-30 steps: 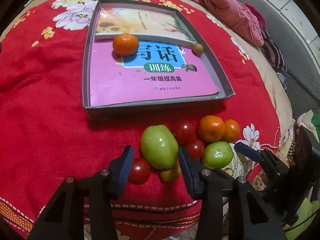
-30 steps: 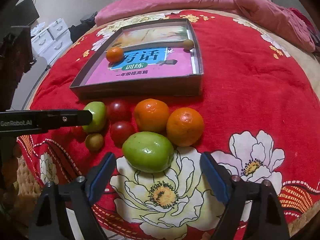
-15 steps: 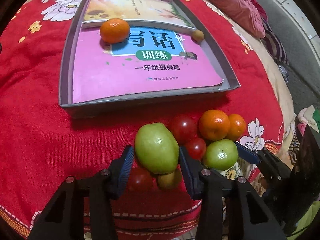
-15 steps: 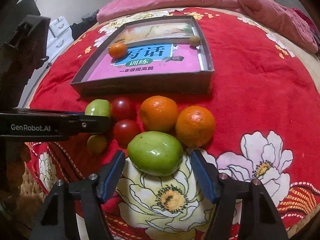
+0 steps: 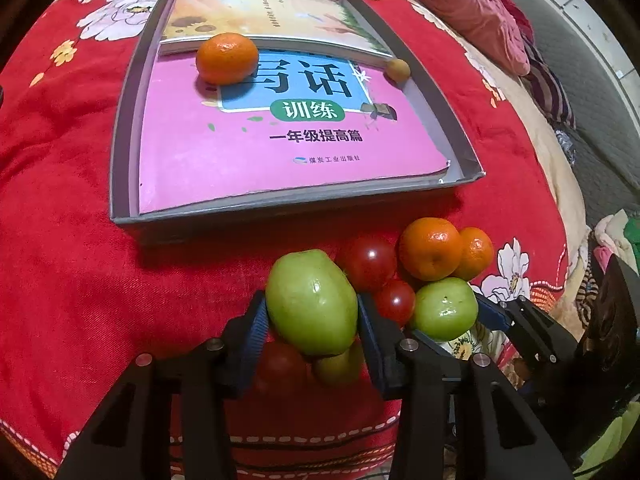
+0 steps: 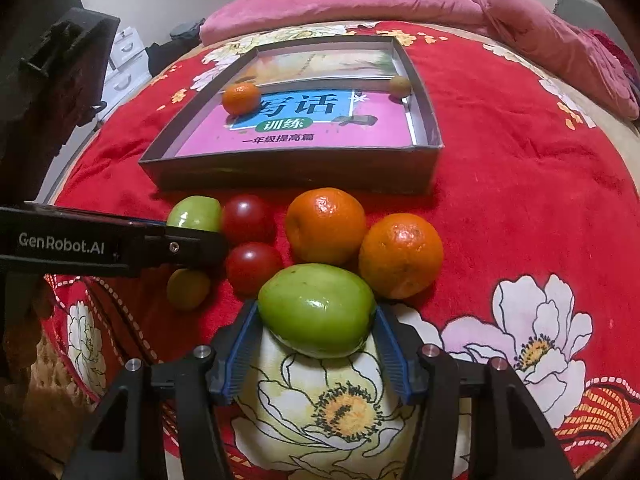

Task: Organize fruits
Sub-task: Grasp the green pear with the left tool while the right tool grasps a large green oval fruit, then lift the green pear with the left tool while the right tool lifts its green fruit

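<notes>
Both our grippers clamp green fruits in front of the box (image 5: 120,128): left gripper (image 5: 312,328) on one green fruit (image 5: 310,300), right gripper (image 6: 316,334) on another (image 6: 318,310). We lift straight, clearing the tomatoes (image 6: 250,216).

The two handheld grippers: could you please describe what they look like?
Both are matte black. The left gripper and right gripper each have two fingers lined with ribbed blue pads and silver screws. White "GenRobot.AI" lettering marks the left one's side.

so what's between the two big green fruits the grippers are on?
Two red cherry tomatoes lie between the left green fruit and the right one, per right wrist view.
</notes>
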### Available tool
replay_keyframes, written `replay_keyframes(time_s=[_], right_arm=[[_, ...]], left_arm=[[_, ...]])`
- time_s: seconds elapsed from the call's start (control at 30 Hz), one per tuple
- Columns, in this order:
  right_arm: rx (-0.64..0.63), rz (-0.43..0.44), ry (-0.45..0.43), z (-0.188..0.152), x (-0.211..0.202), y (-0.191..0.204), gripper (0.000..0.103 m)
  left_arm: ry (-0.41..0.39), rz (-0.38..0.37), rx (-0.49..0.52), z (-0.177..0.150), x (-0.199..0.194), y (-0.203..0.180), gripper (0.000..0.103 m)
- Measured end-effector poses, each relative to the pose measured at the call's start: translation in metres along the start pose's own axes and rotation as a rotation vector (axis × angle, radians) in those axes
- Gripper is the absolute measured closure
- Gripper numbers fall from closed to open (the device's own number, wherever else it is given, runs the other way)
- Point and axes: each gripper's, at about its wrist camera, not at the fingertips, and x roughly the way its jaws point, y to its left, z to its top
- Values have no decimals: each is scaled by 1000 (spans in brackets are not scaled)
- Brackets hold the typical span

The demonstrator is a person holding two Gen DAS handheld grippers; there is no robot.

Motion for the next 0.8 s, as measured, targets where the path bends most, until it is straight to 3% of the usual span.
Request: replay_keyframes(time_s=[0.43, 0.8], right_arm=[[38, 53, -47, 2, -20, -12, 47], [19, 55, -95, 6, -39, -11, 47]], left_arm=[[-68, -54, -53, 0, -25, 7, 59], [-120, -37, -67, -7, -54, 13, 59]])
